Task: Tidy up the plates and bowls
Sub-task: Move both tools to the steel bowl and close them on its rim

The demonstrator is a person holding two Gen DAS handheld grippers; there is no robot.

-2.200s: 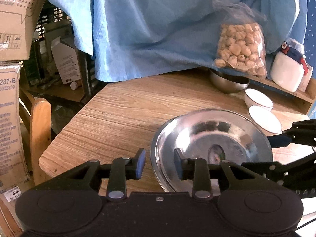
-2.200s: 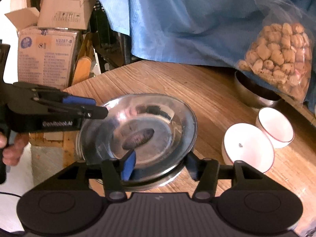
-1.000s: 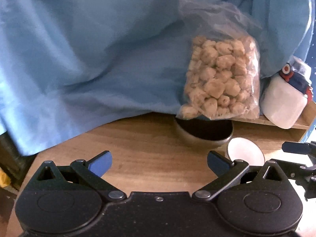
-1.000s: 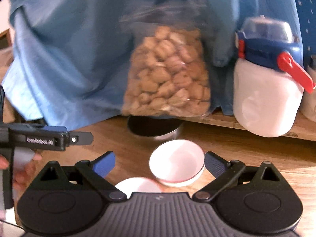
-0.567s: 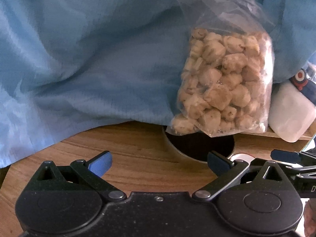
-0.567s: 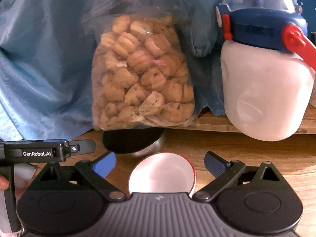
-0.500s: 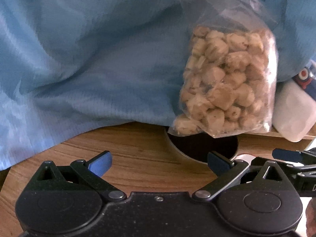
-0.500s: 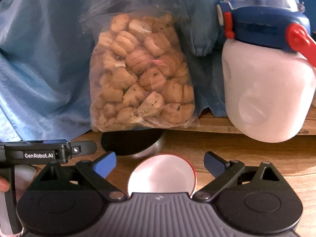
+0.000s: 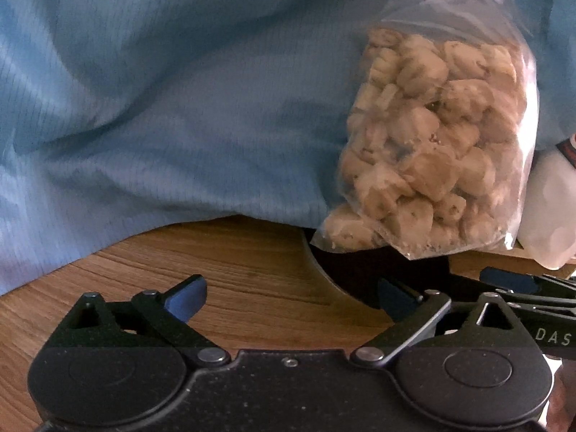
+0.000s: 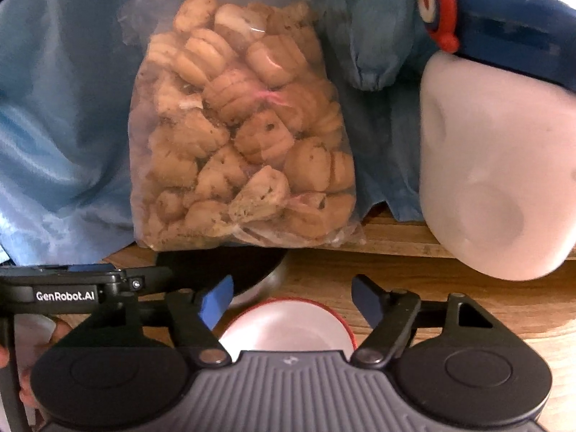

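Right gripper jaws narrowed around white bowl.

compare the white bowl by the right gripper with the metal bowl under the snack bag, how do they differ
The white bowl has a pale, matt inside and a red rim; the metal bowl is shiny steel and its inside looks dark. The white bowl sits in the open between the fingers of the right gripper, whose jaws have just been closing; the metal bowl sits farther back, partly hidden under the snack bag. Both stand upright on the wooden table.
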